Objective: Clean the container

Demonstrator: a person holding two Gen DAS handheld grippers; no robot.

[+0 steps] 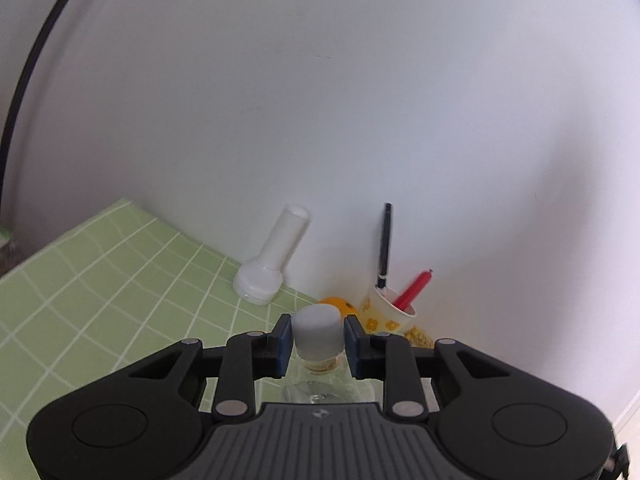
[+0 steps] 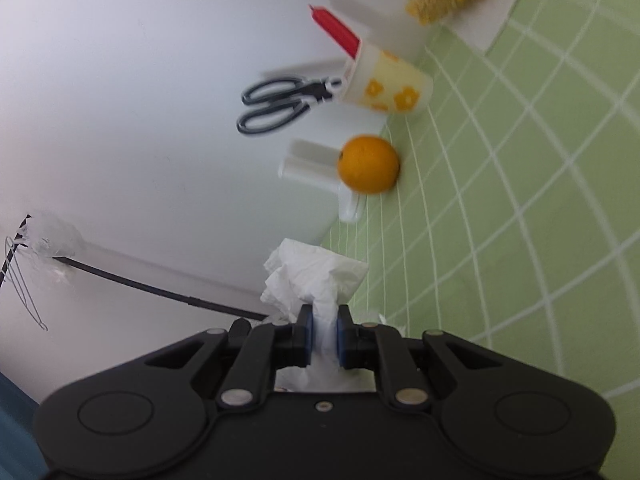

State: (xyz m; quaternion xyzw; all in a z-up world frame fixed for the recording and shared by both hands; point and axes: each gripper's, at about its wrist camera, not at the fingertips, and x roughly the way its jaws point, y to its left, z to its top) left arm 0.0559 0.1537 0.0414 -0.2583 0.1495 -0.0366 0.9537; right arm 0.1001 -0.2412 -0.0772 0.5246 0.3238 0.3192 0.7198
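Green checked tabletop (image 1: 100,280) against a white wall (image 1: 320,80). Left hand-held gripper (image 1: 318,342) clamped on the white cap (image 1: 318,332) of a clear container (image 1: 316,384), held above the tabletop. Right hand-held gripper (image 2: 323,336) pinched tight on a crumpled white tissue (image 2: 312,276). Flowered cup (image 2: 386,86) with scissors (image 2: 280,104), and an orange (image 2: 368,164), by the wall.
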